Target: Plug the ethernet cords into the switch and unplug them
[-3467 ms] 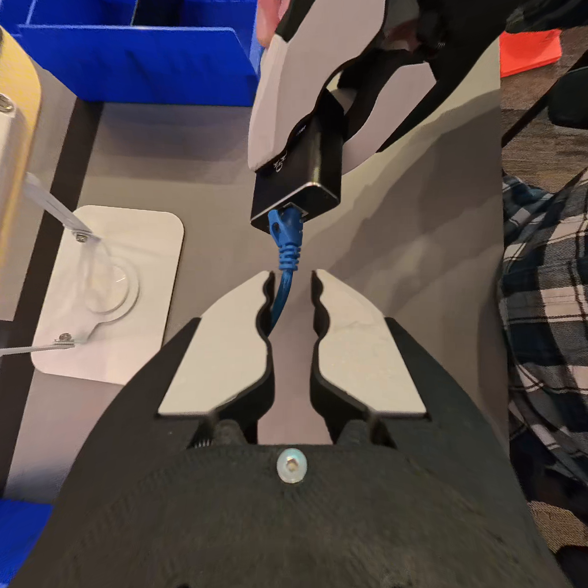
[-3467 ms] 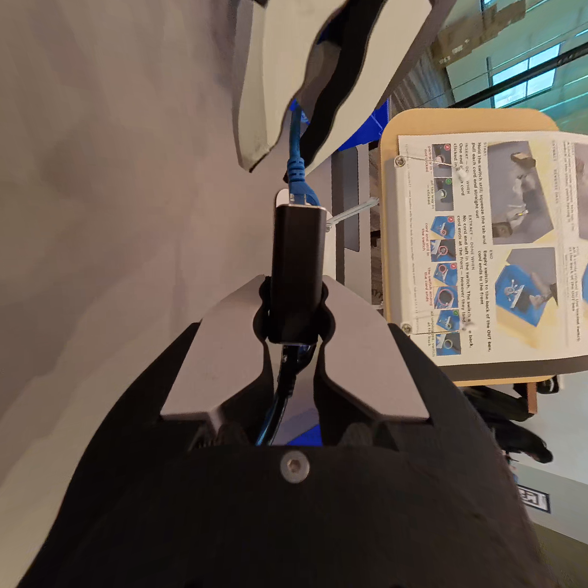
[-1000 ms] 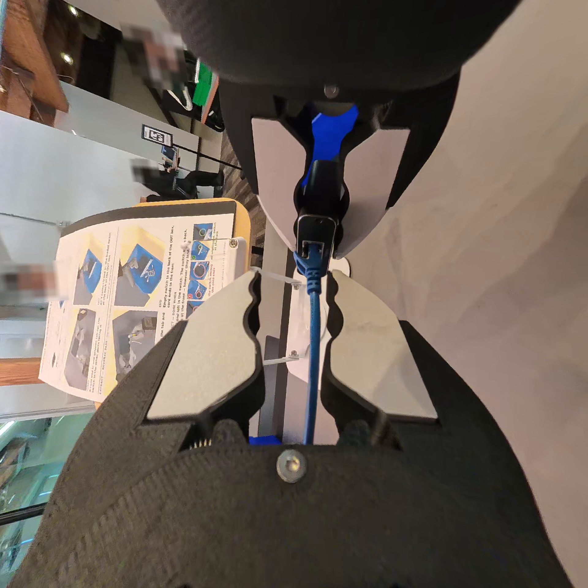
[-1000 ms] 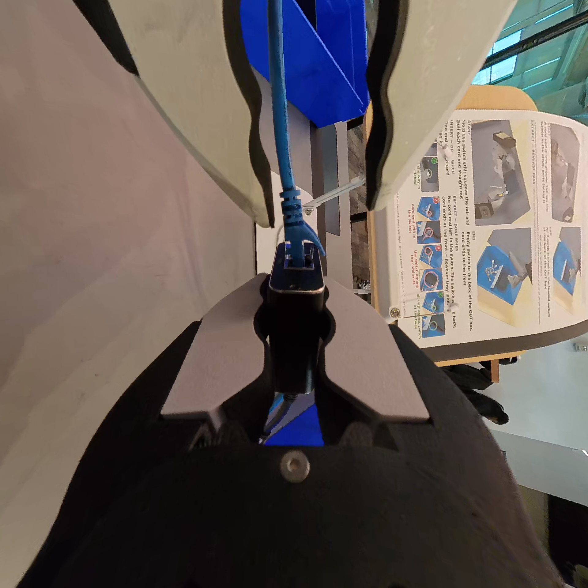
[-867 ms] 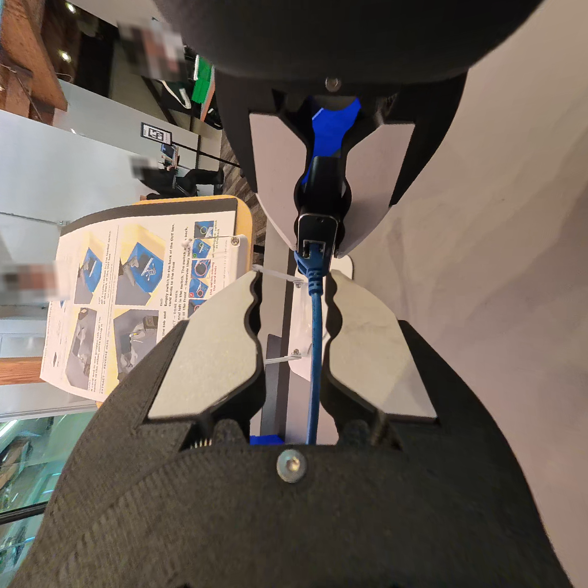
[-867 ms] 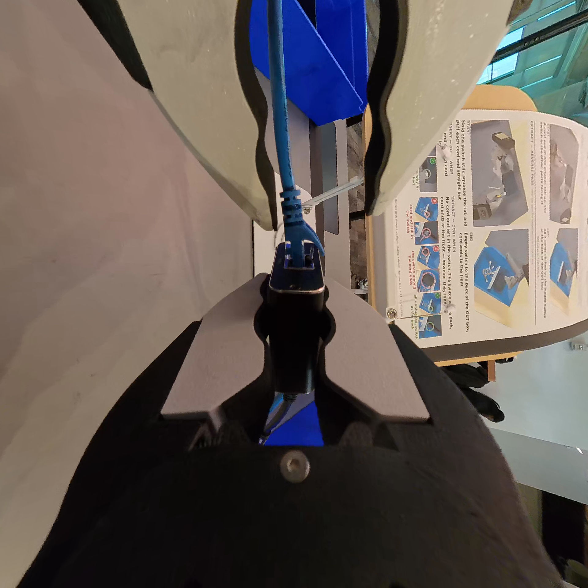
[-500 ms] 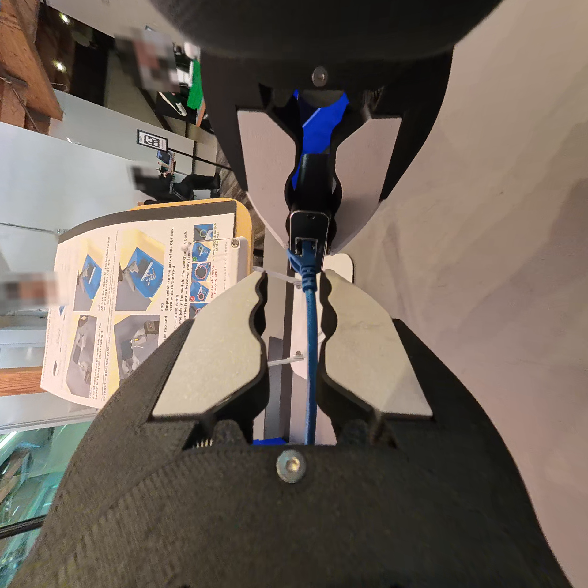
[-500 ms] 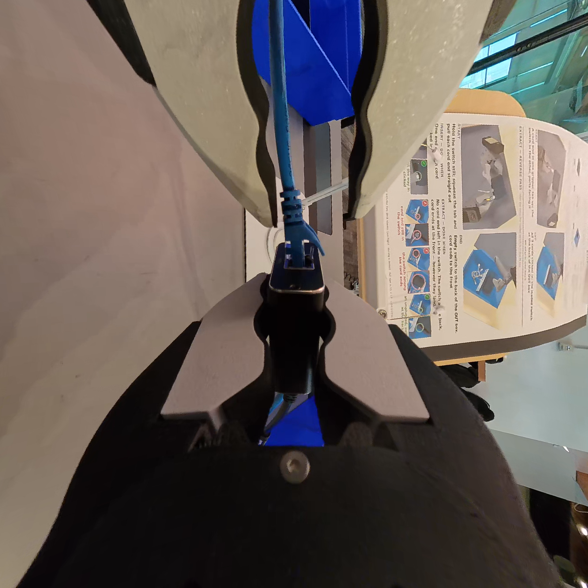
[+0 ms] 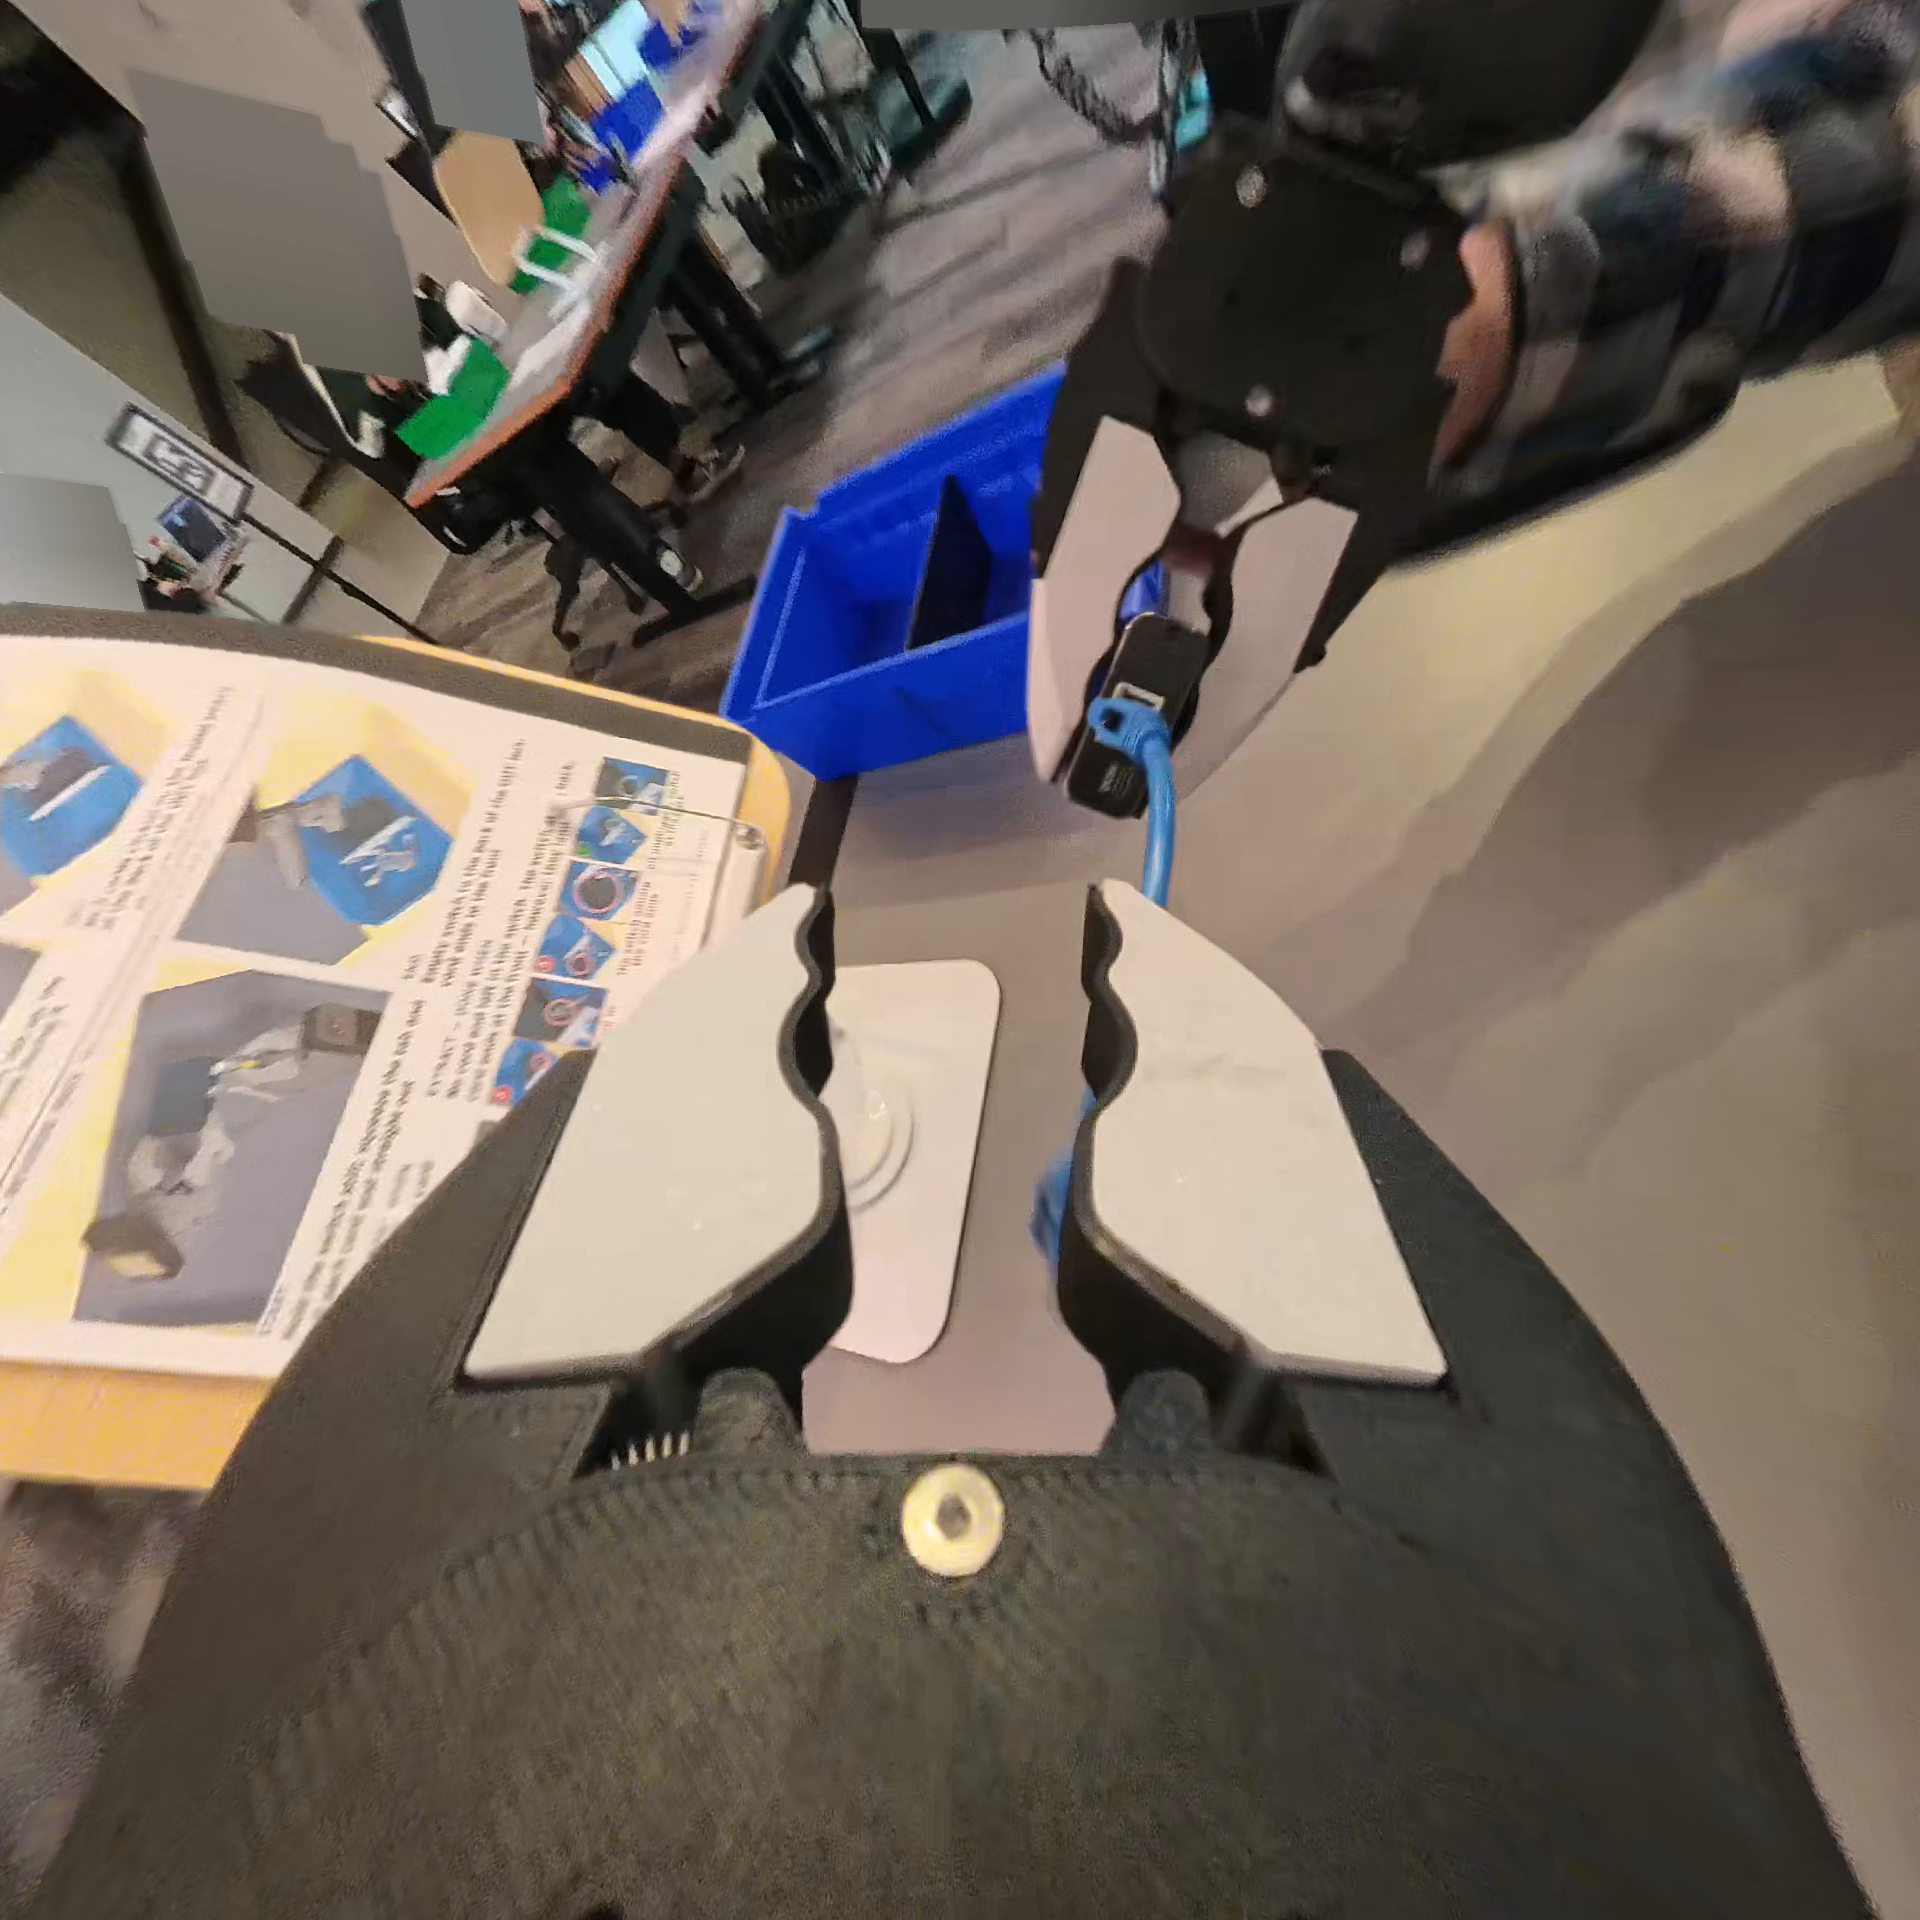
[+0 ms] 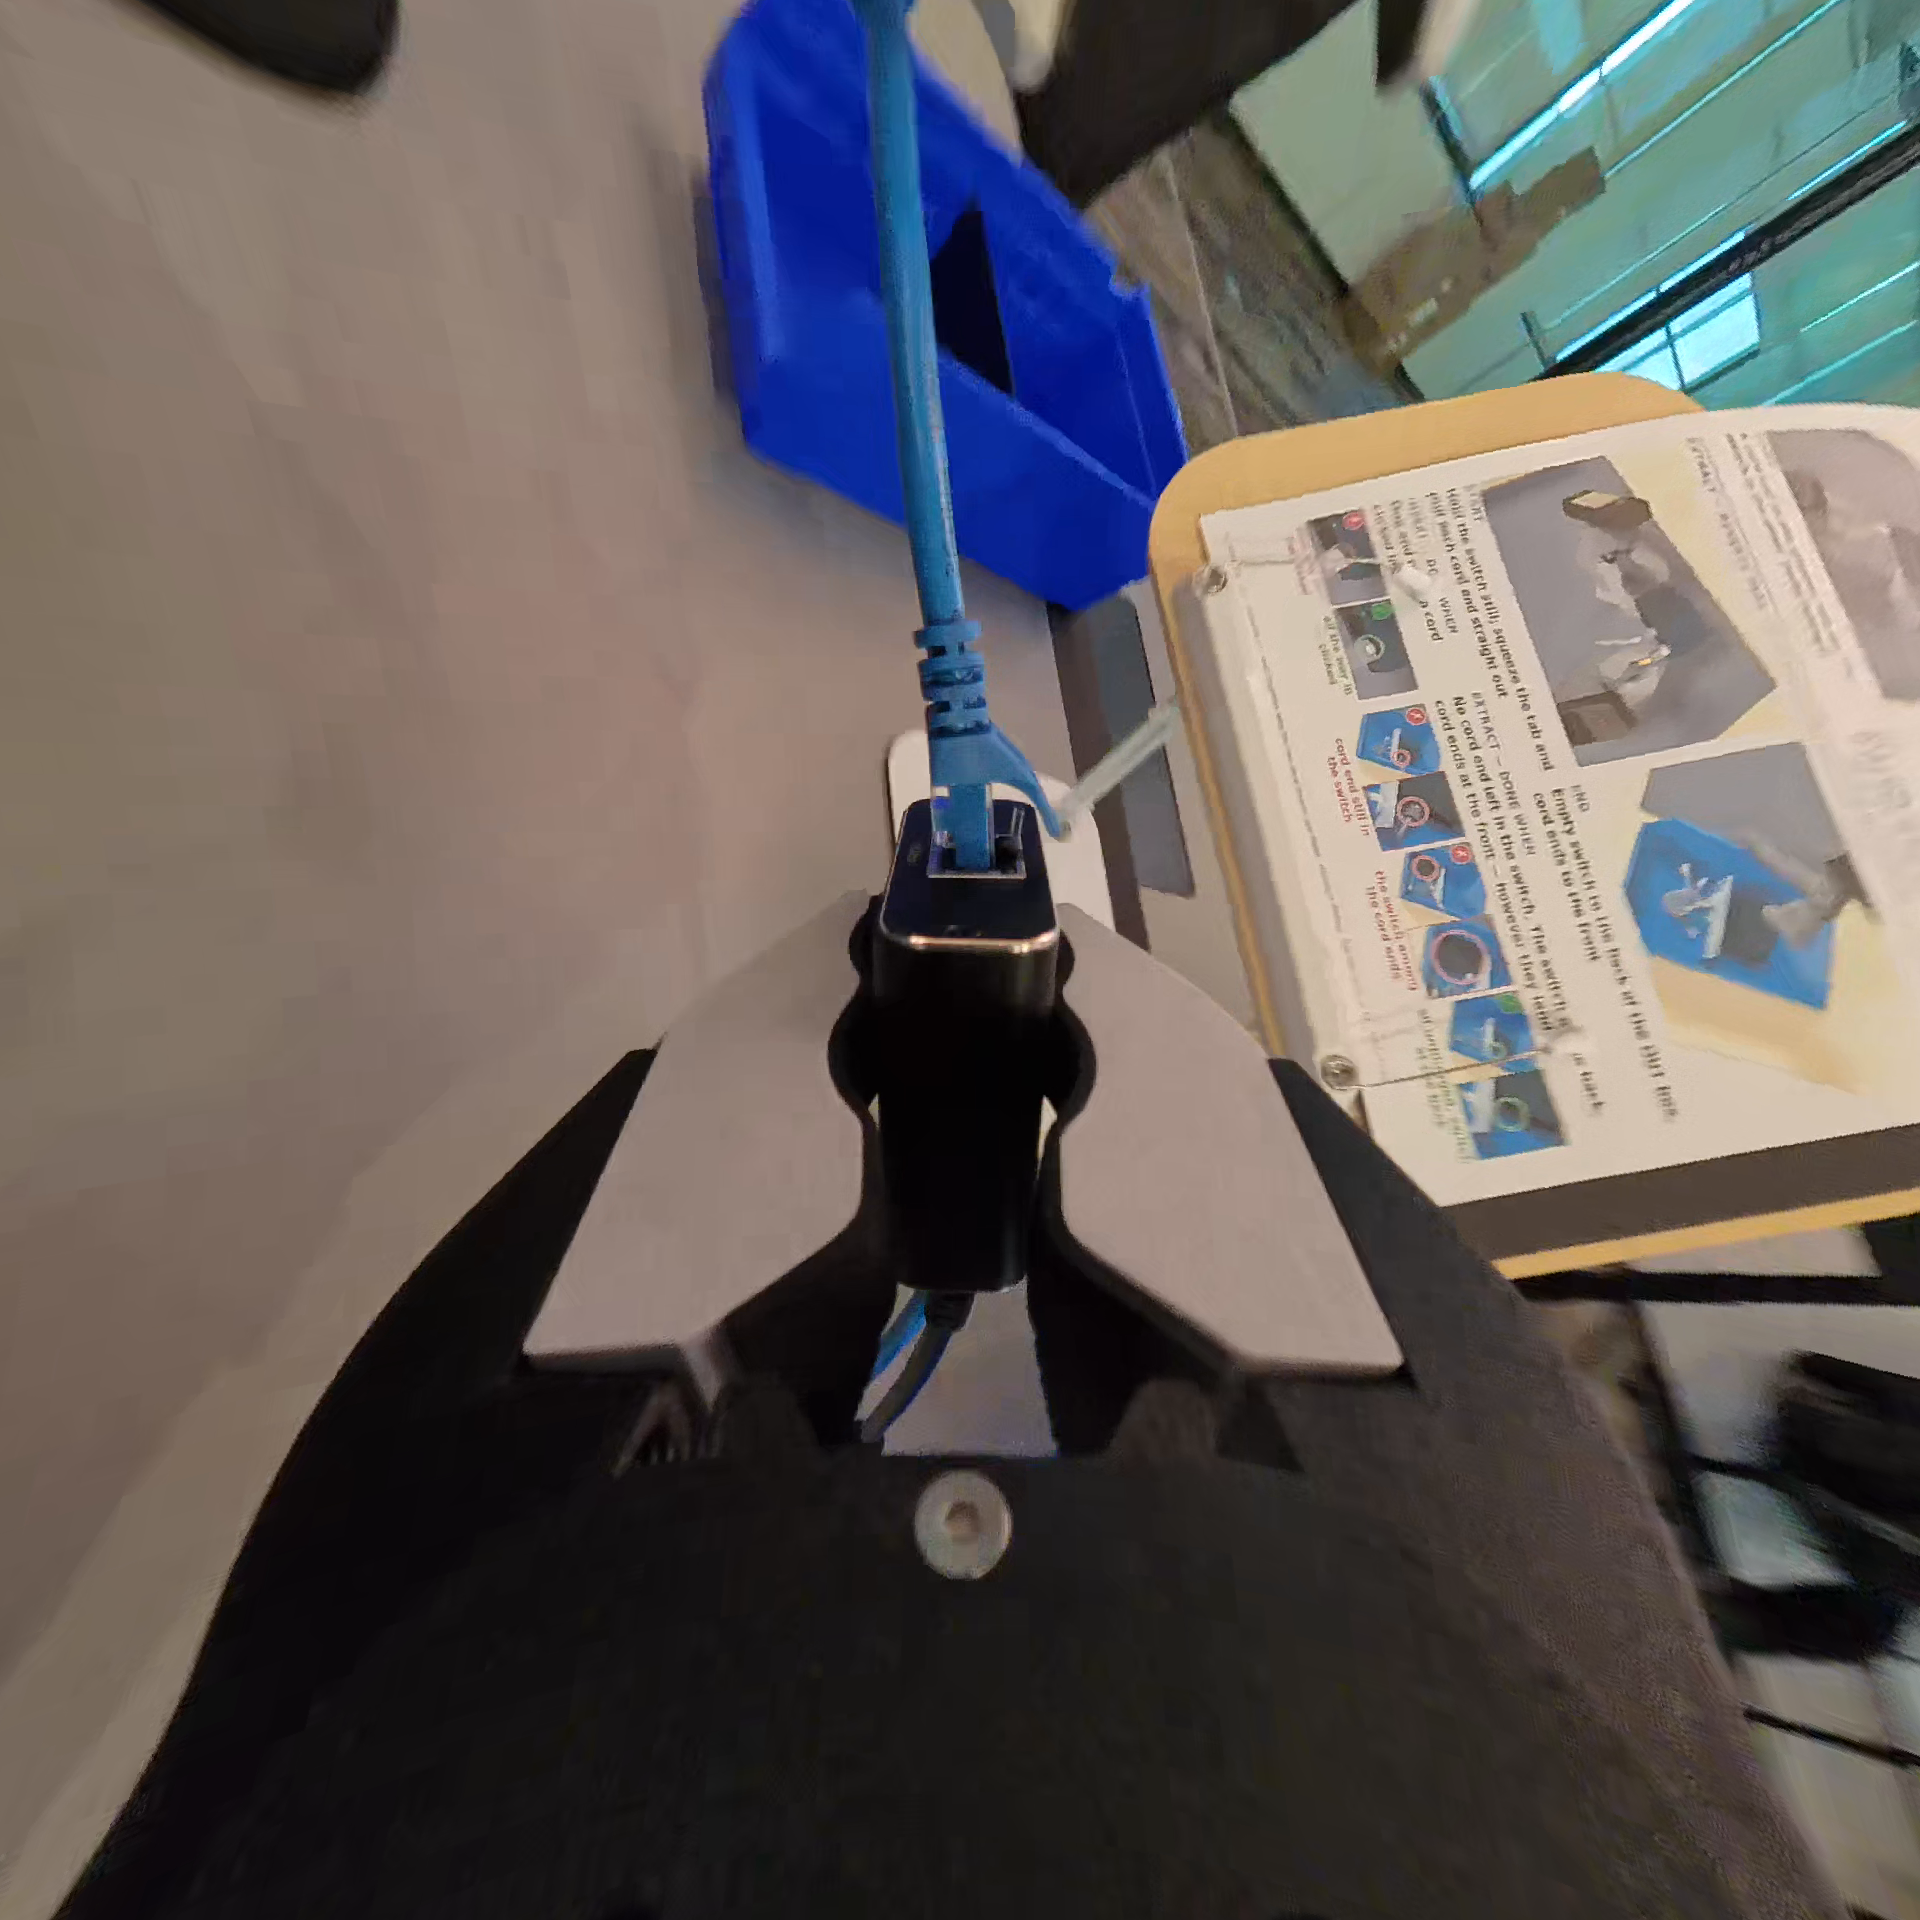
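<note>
Right gripper [image 10: 961, 997] jaws clamp the small, rigid switch [image 10: 961, 1039]; left gripper [image 9: 951, 935] jaws gape empty; limp blue cord [image 10: 914, 364], likely best pinched at its stiff boot.

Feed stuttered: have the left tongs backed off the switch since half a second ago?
Yes. The left tongs now sit clear of the switch, opened wide, with the blue cord beside them.

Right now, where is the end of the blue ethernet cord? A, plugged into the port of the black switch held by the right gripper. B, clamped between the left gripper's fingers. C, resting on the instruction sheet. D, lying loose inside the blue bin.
A: the blue ethernet cord runs into the port of the black switch, which the right gripper clamps, while the left gripper stands open.
</note>
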Demonstrator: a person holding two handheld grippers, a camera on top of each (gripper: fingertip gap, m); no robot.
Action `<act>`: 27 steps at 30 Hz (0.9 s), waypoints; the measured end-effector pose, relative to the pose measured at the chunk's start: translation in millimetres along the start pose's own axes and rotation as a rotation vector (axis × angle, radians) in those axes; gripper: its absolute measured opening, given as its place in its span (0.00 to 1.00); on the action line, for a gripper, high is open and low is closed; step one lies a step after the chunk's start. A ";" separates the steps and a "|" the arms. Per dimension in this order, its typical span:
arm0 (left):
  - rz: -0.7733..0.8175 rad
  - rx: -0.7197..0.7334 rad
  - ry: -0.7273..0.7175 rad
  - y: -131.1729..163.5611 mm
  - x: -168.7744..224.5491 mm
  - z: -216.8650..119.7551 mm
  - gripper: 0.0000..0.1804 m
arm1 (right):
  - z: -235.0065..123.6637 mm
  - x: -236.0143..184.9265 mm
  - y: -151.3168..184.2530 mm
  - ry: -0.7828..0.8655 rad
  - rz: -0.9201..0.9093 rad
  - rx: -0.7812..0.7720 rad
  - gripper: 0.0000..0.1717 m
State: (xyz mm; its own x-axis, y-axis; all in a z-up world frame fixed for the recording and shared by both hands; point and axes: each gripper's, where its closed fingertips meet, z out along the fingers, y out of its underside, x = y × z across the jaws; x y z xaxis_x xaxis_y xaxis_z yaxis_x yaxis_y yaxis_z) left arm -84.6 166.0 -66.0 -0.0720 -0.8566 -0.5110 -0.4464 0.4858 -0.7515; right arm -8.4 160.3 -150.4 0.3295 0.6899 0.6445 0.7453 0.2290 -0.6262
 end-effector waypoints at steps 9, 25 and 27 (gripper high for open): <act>-0.355 0.257 -0.166 32.4 -66.8 -76.4 0.31 | -23.1 32.6 -7.8 -0.049 0.416 0.326 0.16; -0.468 0.419 0.249 -25.7 41.4 87.3 0.34 | -37.2 39.3 -75.7 -0.233 0.747 0.907 0.16; -0.503 0.457 0.274 -33.3 41.9 88.5 0.31 | -35.5 37.0 -78.1 -0.234 0.738 0.925 0.16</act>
State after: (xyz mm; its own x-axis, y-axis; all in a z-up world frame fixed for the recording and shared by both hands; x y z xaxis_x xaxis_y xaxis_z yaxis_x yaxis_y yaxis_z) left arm 6.1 129.2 -99.3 -0.2038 -0.9788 0.0196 -0.0717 -0.0050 -0.9974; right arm -33.8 143.5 -62.1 0.3165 0.9479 -0.0362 -0.3068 0.0662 -0.9495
